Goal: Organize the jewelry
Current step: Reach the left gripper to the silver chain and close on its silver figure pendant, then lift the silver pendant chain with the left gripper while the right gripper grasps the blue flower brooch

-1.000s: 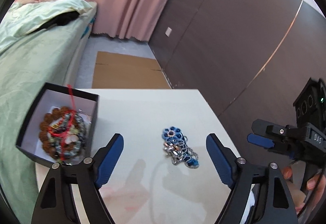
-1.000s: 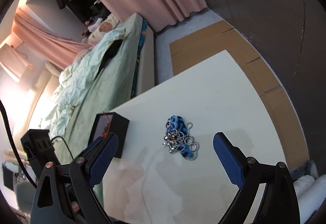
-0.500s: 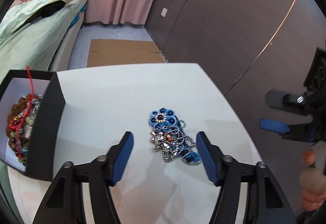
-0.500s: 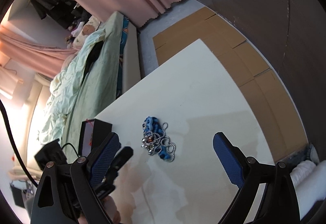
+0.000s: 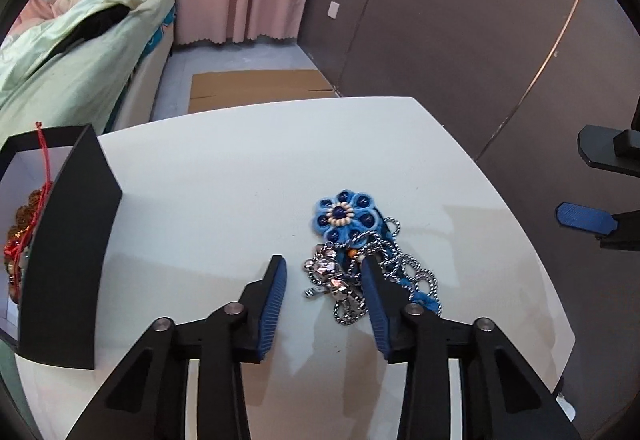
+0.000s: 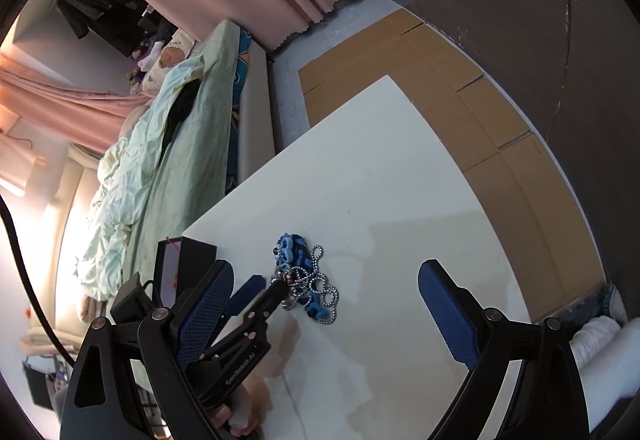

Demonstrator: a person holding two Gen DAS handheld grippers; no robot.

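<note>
A tangle of jewelry (image 5: 352, 240), a blue beaded flower piece with silver chains and charms, lies on the white table (image 5: 240, 180). My left gripper (image 5: 324, 276) is down at the near end of the pile and its jaws are closing. A silver charm sits between the pads; the right pad rests against the chains and the left pad stands clear. In the right wrist view the same pile (image 6: 308, 288) lies ahead of my right gripper (image 6: 326, 308), which is wide open and holds nothing. The left gripper (image 6: 266, 286) reaches the pile from the left there.
A black box (image 5: 68, 240) with a white inside holds beaded bracelets and a red cord at the table's left edge. A bed with a green quilt (image 5: 72, 80) runs along the left. Flat cardboard (image 5: 256, 88) lies on the floor beyond the table, with dark wall panels to the right.
My left gripper has dropped and moved forward onto the pile, and its jaws have narrowed from wide to close around the silver charm. The right gripper has shifted a little and stayed wide open.
</note>
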